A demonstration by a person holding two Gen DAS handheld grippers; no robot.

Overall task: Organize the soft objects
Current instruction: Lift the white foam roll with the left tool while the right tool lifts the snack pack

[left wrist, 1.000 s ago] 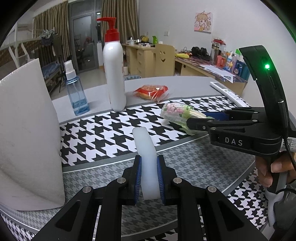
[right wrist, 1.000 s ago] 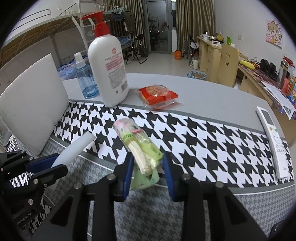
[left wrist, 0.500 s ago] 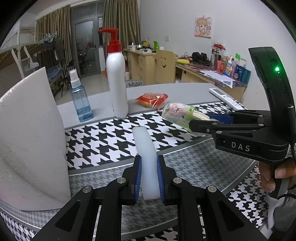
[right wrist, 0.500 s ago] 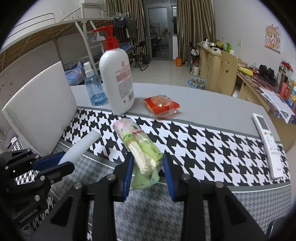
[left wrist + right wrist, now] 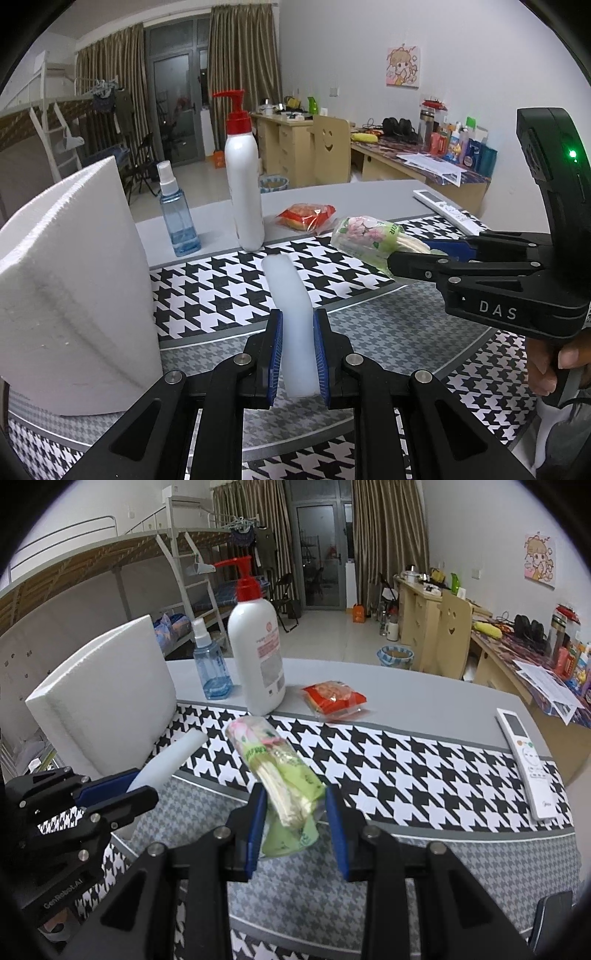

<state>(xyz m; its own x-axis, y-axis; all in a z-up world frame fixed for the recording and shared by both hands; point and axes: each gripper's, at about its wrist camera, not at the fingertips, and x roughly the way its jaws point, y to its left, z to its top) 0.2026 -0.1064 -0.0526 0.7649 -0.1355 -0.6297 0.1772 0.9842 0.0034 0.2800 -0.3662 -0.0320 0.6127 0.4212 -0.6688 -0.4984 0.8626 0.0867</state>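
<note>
My left tongs (image 5: pixel 297 354) are closed on a white foam stick (image 5: pixel 290 306), its blue pads (image 5: pixel 276 354) pressing both sides of it while the free end pokes forward over the houndstooth mat (image 5: pixel 221 291). My right tongs (image 5: pixel 295 827) are closed partway around a green packet (image 5: pixel 280 771); the left pad (image 5: pixel 255 827) touches the wrapper, but on the right I think there is a sliver of slack, and the fisheye makes that hard to judge. The packet's pink printed end sticks out ahead of the tongs, tilted up and to the left. In the left view the right tongs (image 5: pixel 417 254) come in from the right with the packet (image 5: pixel 365 236) at their tip, just right of the stick's end and apart from it. In the right view the left tongs (image 5: pixel 122 794) sit at lower left, with the stick (image 5: pixel 170 760) slanting toward the packet. Left of both tongs a thick white foam block (image 5: pixel 74 280) stands upright on the surface (image 5: pixel 424 698). Ahead of them are a white pump bottle (image 5: pixel 258 653), a blue spray bottle (image 5: pixel 210 664) to its left and a red snack bag (image 5: pixel 334 698) to its right. A remote (image 5: pixel 524 760) lies far right of my right tongs.
</note>
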